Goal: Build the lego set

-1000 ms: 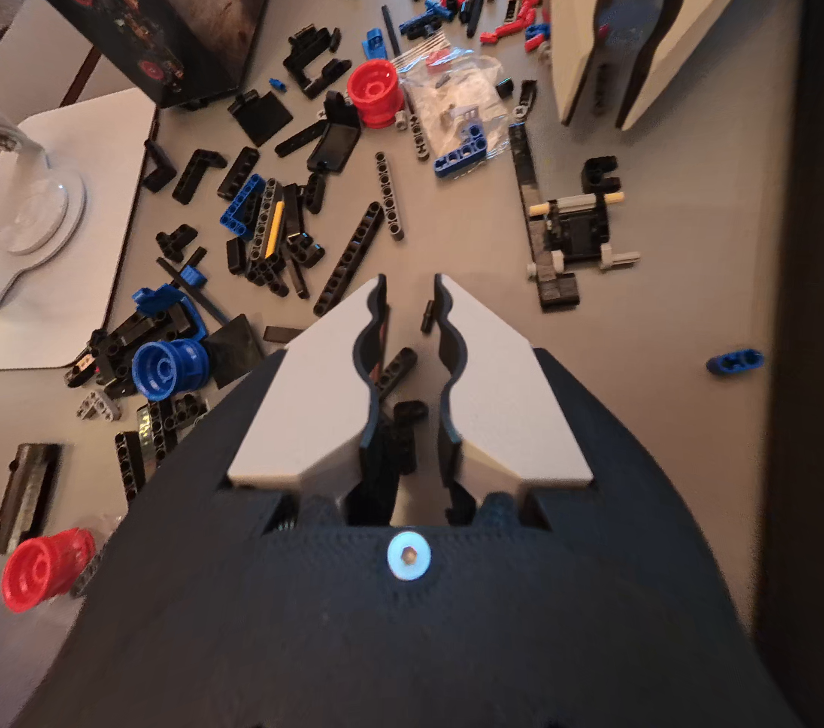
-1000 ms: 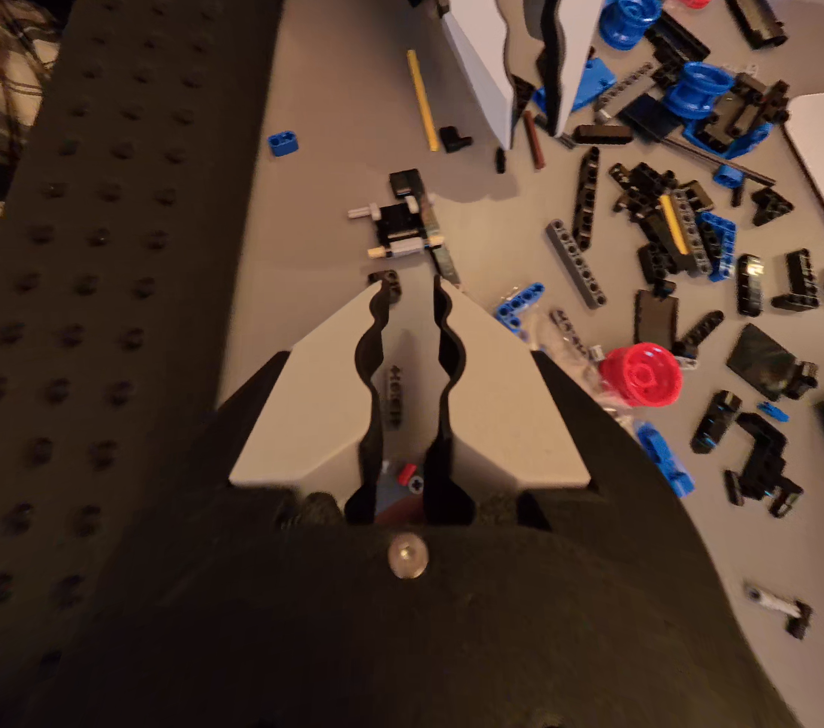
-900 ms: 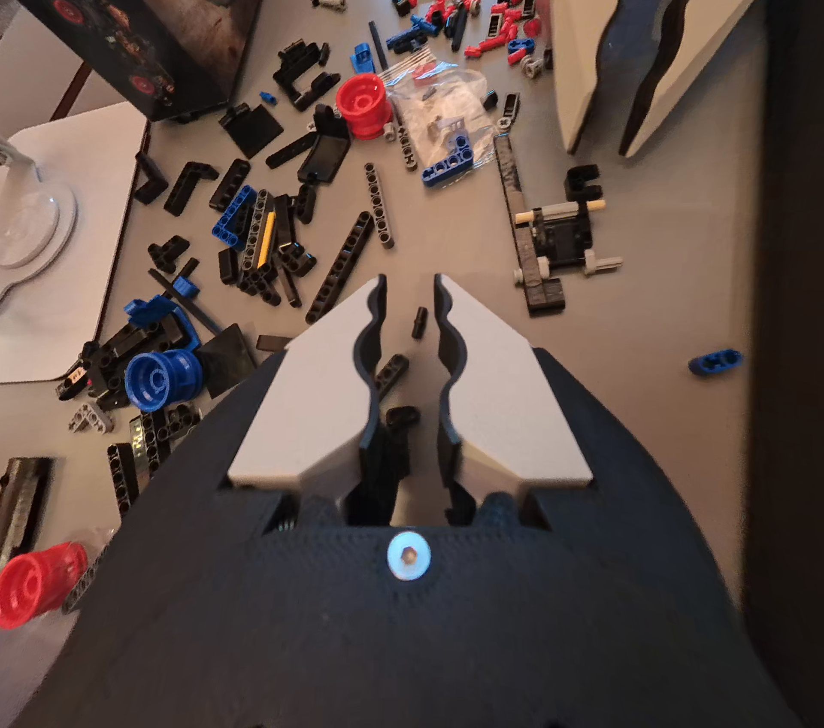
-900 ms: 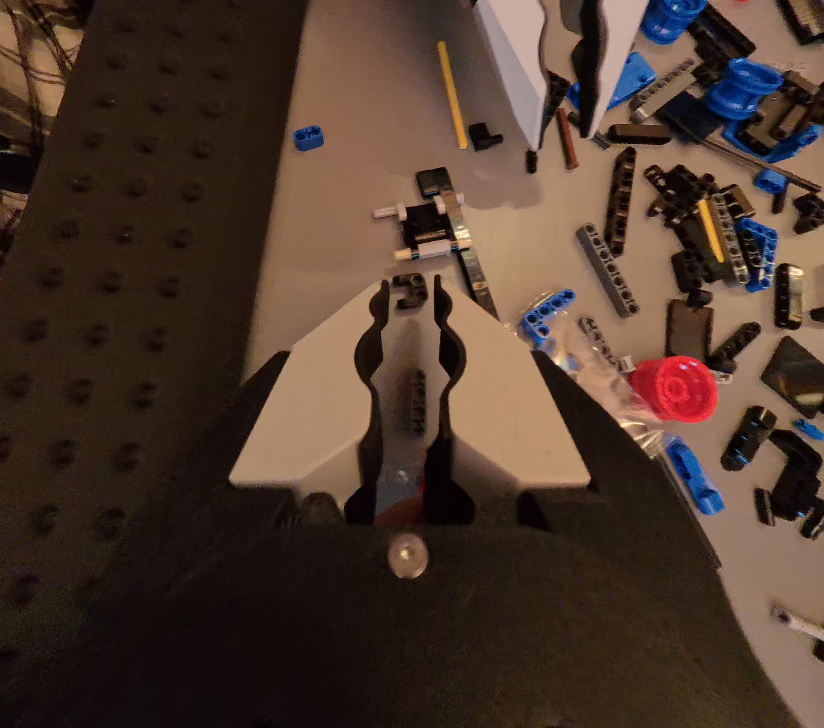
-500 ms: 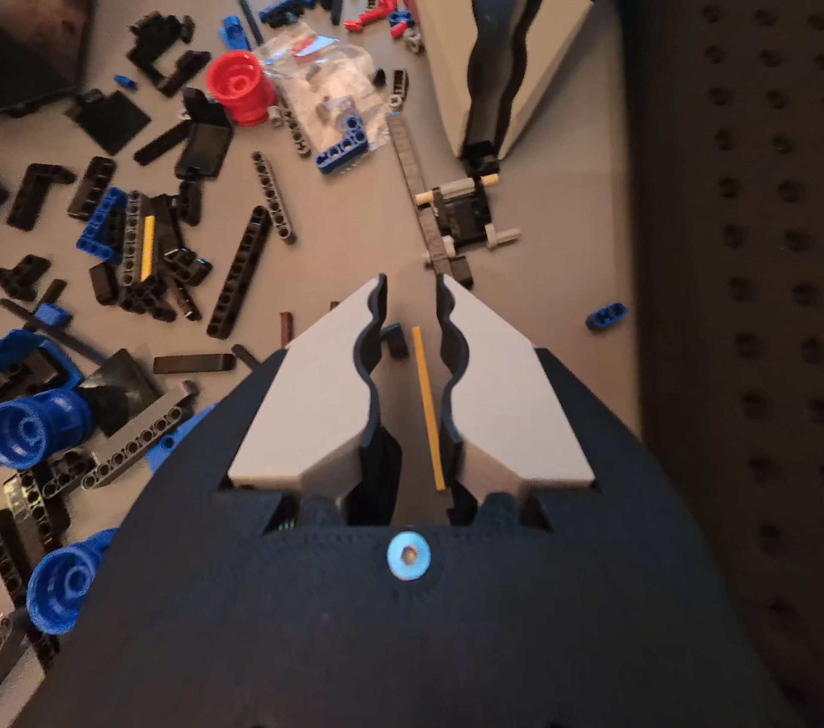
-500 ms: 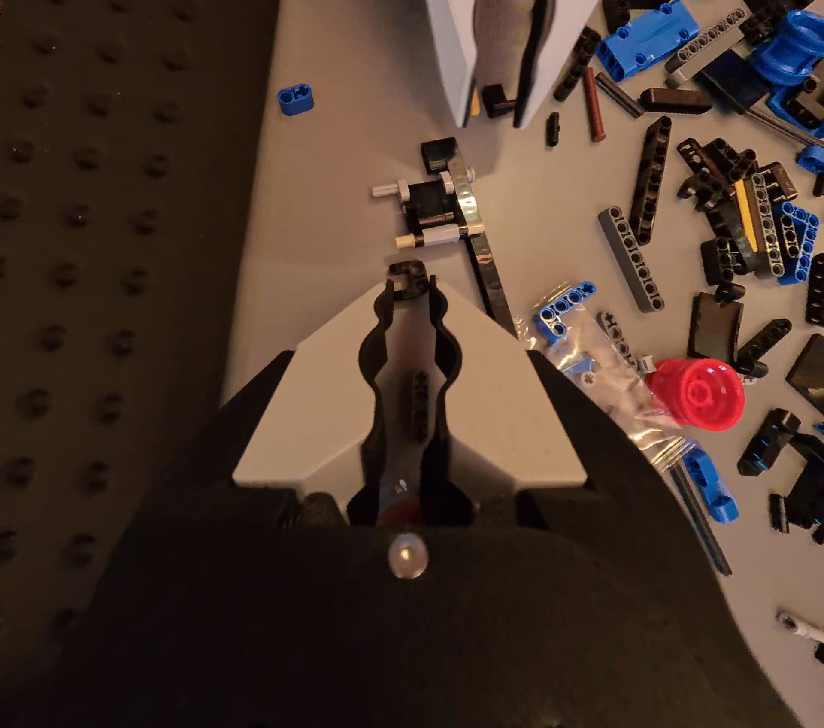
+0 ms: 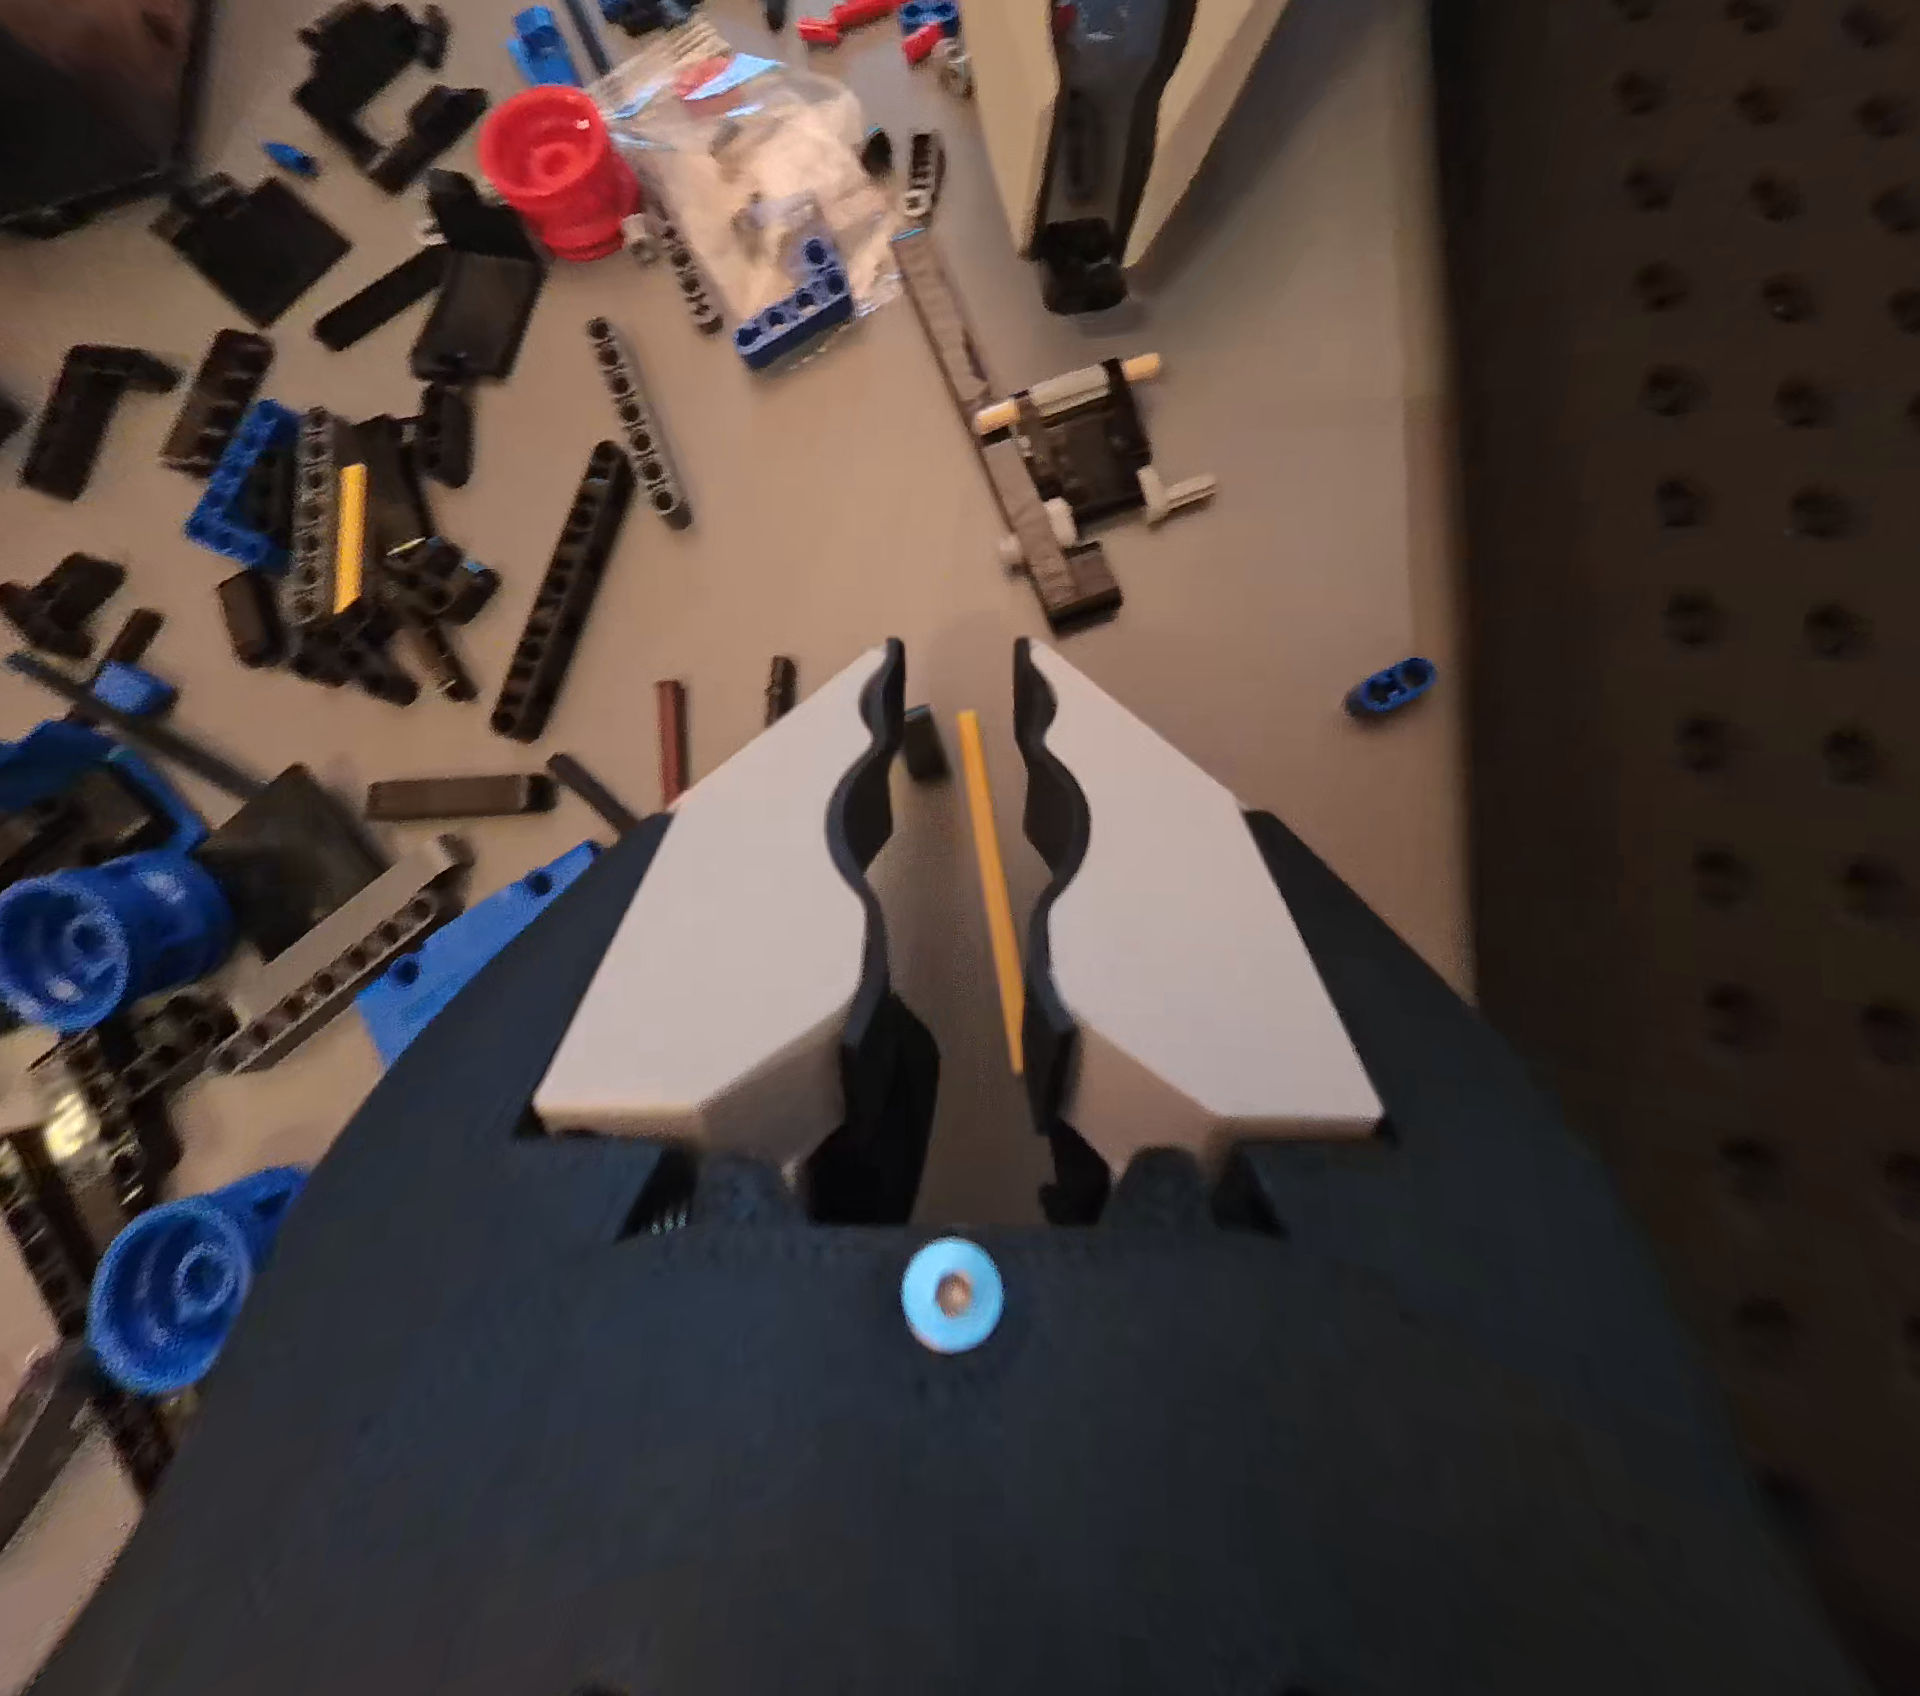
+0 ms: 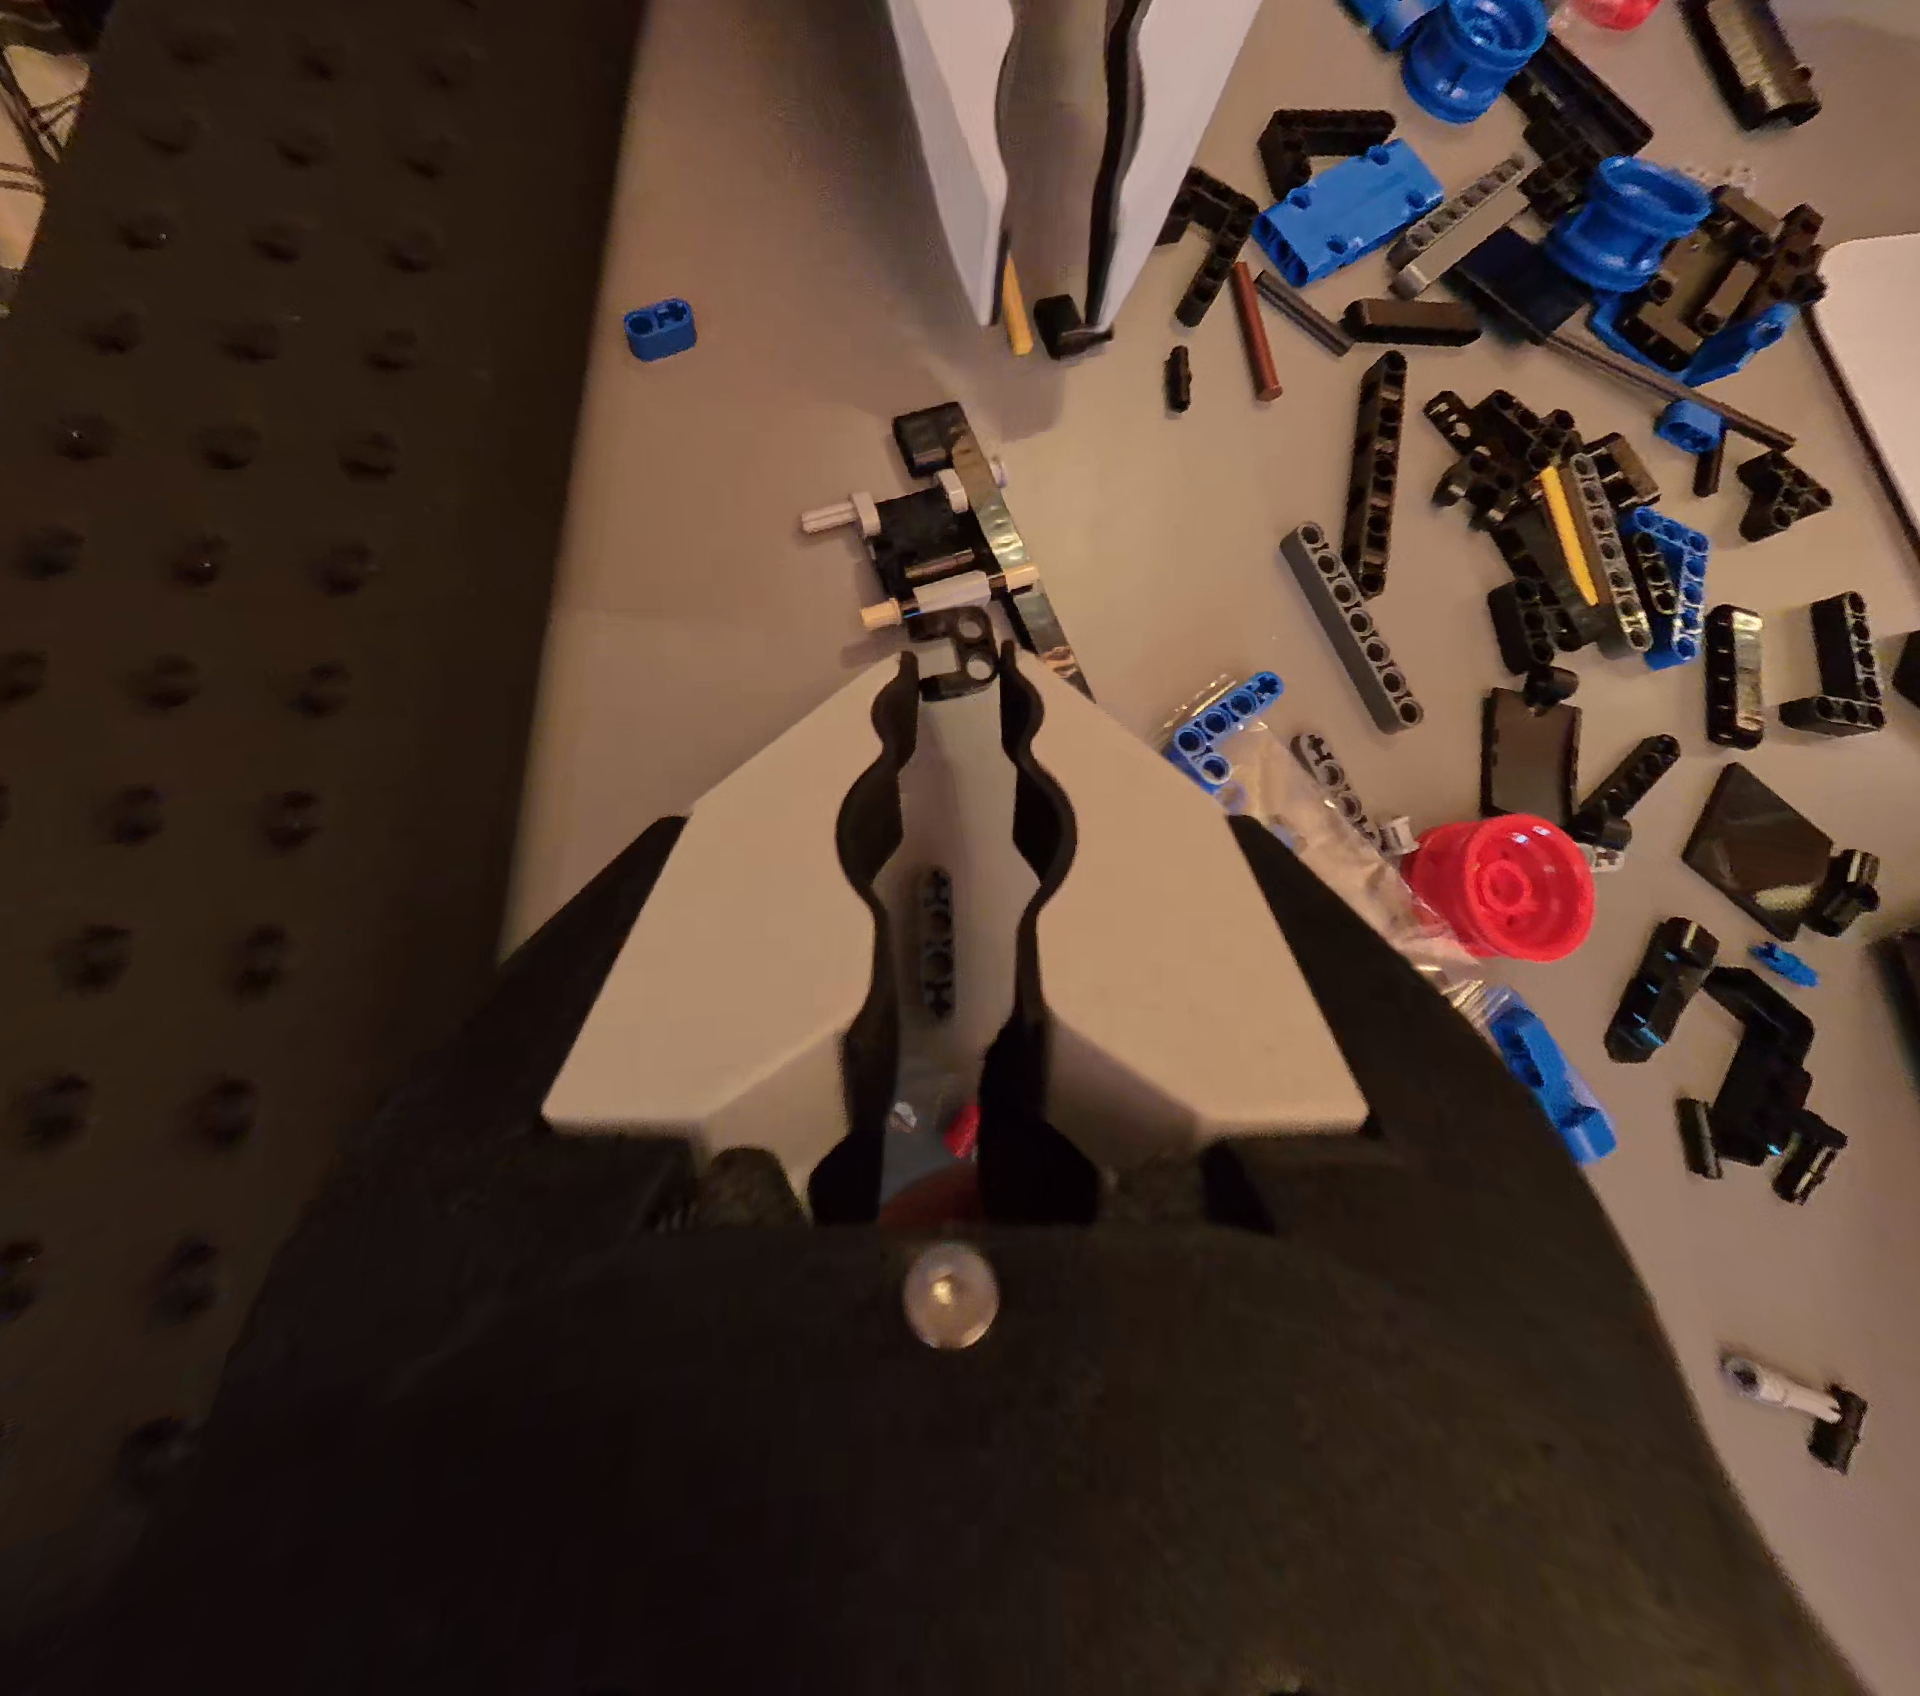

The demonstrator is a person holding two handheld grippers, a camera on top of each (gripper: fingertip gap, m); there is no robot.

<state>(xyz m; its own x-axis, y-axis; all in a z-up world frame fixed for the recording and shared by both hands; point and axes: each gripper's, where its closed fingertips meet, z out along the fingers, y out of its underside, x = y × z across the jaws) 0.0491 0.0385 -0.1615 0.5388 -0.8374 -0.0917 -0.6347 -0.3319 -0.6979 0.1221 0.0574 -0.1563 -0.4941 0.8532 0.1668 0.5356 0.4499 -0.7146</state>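
Loose black, blue and red lego pieces litter the grey table, with a red wheel beside a clear bag. The left gripper hangs with fingers apart over a yellow axle. The right gripper, fingers also apart, sits at a small black L-piece touching the half-built assembly, near a dark studded mat.

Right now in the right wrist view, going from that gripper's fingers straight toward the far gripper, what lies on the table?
Small black L-shaped piece → partly built black assembly with pale pins → square black piece → yellow axle, at the far gripper's fingers.
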